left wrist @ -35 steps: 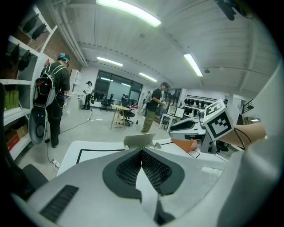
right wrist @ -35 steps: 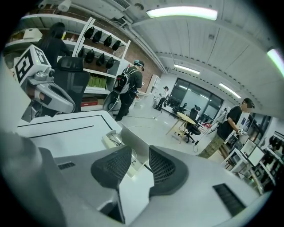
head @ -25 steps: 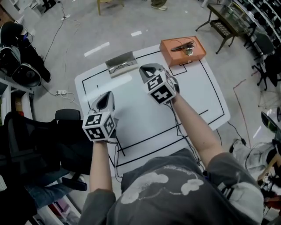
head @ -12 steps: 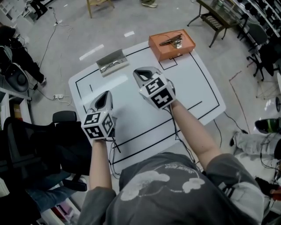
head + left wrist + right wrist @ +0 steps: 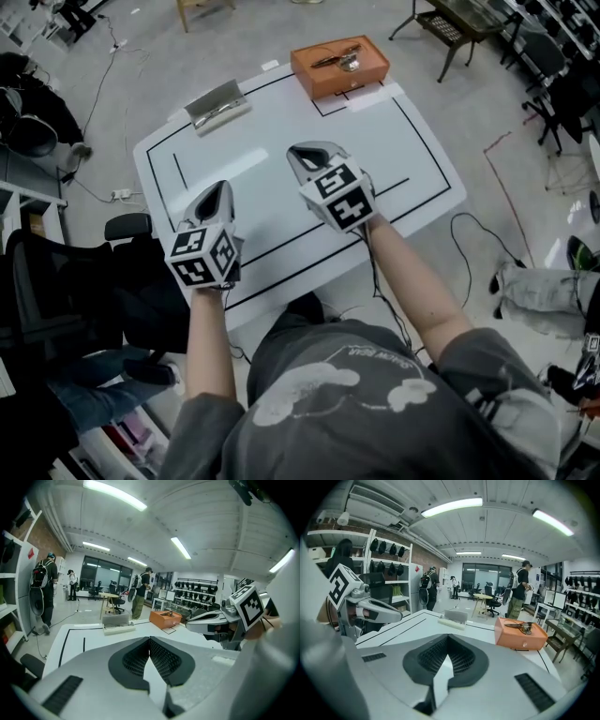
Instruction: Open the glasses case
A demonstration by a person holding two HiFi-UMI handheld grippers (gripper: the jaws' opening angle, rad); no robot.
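Grey glasses case [image 5: 217,103] untouched, L hand-held gripper [image 5: 219,187] closed, R hand-held gripper [image 5: 304,151] closed

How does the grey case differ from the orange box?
The grey case is thin, with its lid standing up; the orange box is bulkier and looks closed, with a dark item on top. The grey case sits left along the far edge, the orange box right. Both rest on the white table.
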